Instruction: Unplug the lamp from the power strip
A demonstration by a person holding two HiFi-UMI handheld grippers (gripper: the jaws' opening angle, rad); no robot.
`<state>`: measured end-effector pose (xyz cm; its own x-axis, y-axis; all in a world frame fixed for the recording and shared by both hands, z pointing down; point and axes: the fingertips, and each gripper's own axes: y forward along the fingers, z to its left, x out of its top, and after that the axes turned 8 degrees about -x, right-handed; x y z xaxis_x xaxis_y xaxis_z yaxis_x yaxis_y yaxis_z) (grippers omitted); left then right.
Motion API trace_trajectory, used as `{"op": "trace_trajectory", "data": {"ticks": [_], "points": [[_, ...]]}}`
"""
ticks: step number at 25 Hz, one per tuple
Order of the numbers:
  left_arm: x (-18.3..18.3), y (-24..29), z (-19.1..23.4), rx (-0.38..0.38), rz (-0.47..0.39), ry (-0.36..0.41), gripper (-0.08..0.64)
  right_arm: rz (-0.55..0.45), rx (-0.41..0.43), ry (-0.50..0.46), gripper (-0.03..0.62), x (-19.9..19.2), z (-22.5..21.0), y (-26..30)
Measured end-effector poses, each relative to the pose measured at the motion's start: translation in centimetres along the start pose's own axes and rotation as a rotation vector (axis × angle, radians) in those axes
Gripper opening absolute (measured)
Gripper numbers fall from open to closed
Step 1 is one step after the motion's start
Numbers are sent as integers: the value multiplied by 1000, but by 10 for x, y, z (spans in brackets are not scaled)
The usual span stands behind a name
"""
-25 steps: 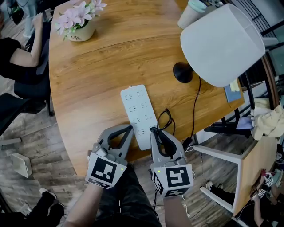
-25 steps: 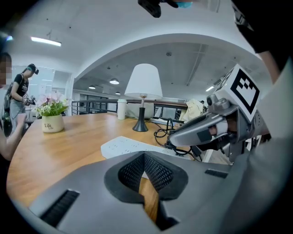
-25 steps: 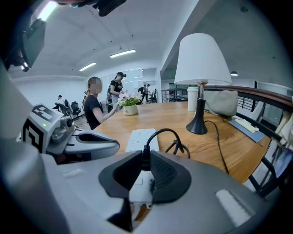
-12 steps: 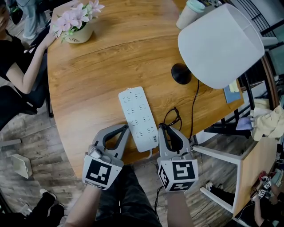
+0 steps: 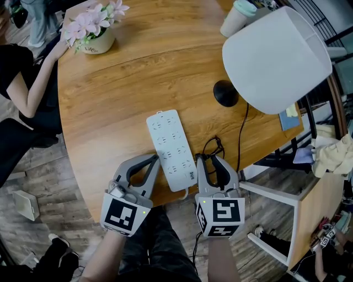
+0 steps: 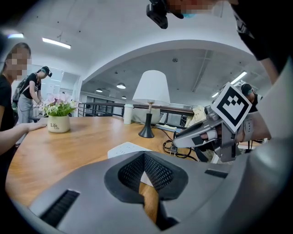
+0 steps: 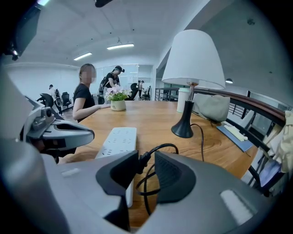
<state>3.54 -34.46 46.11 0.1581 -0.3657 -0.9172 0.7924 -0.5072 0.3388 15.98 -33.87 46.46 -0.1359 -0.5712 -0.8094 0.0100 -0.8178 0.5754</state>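
A white power strip (image 5: 171, 150) lies flat on the round wooden table (image 5: 110, 110). Behind it stands the lamp, with a white shade (image 5: 276, 58) and a black base (image 5: 225, 92). Its black cord (image 5: 241, 137) runs to a loop by the near edge. The black plug (image 7: 141, 161) is out of the strip, between the jaws of my right gripper (image 5: 209, 161). Those jaws have just been opening; the plug rests by the left pad with a gap on its other side. My left gripper (image 5: 154, 161) is shut on nothing, its tips at the strip's left edge.
A potted pink flower (image 5: 94, 33) stands at the far left of the table, and a cup (image 5: 238, 16) behind the lamp. A person's arm (image 5: 33, 77) leans on the left rim. A white desk frame (image 5: 276, 198) stands to the right, below the table edge.
My right gripper has drawn to the right, away from the strip, with the plug pulled out of its socket. Its jaws now stand wider. The left gripper has hardly moved.
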Motion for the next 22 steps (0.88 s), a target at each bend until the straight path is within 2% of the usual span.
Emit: {"op": "trace_trajectory", "data": {"ticks": [13,18,22], "points": [[-1,1,-3,-11,2,0,-5,1,-52,62,161,-6,-12,-9],[-1,1,-7,-20,-3,6,-5,-28,-85,67,172,-1,-20,-15],[-1,-1,-11,-24,-10,4,-5,-83,-62,72,170,6,-15,-21]]}}
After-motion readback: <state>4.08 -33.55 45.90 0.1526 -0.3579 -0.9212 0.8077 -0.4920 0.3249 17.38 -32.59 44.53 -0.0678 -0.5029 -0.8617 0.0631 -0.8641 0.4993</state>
